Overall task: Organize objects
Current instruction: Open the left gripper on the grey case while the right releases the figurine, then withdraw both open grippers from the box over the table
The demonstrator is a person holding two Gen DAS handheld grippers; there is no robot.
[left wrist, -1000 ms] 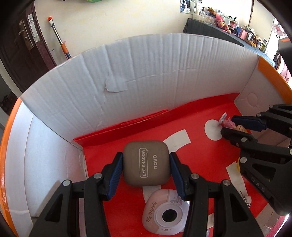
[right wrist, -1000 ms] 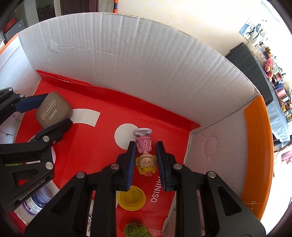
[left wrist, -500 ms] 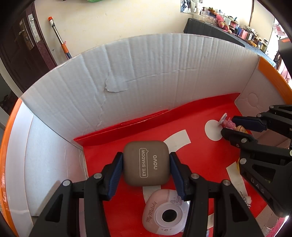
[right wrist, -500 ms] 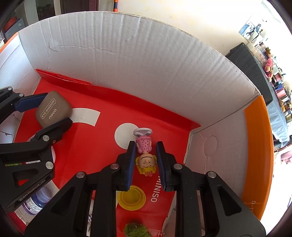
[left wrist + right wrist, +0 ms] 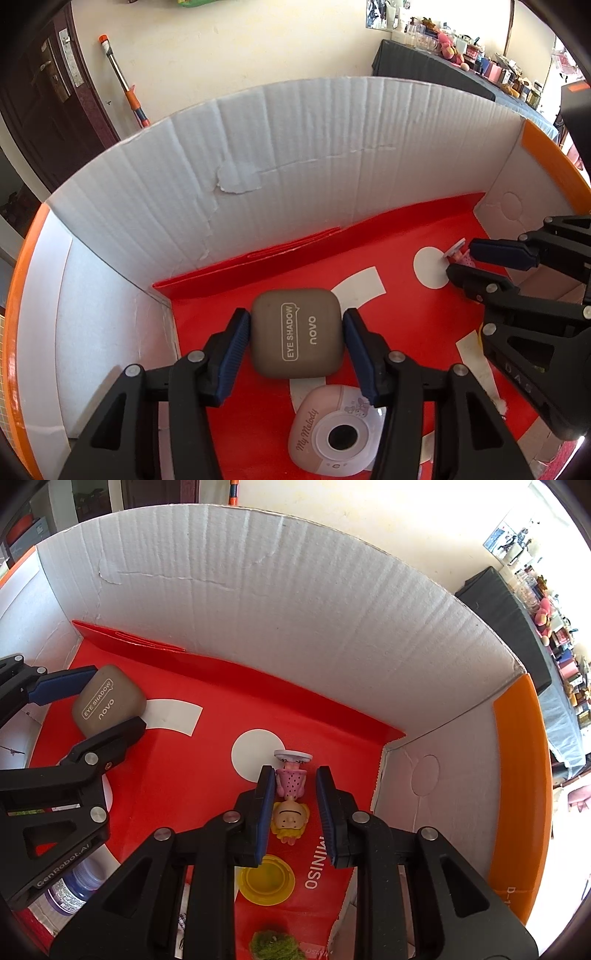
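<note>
A taupe eye shadow case (image 5: pixel 295 332) lies on the red floor of a cardboard box (image 5: pixel 295 155). My left gripper (image 5: pixel 296 334) straddles it, pads a small gap off each side, open. It also shows in the right wrist view (image 5: pixel 105 705). A small doll (image 5: pixel 290 797) with pink dress and yellow hair lies on the floor between the fingers of my right gripper (image 5: pixel 295 794), which is open with gaps at both sides. The right gripper shows in the left wrist view (image 5: pixel 480 262).
A pink My Melody toy camera (image 5: pixel 336 435) lies under my left gripper. A yellow lid (image 5: pixel 266 880), a green fuzzy ball (image 5: pixel 273 945) and a small bottle (image 5: pixel 70 890) lie near the box front. White box walls (image 5: pixel 258 602) close the back and sides.
Both grippers have opened slightly, letting go of the eye shadow case and the doll, which now rest on the box floor. Both grippers have risen a little.
</note>
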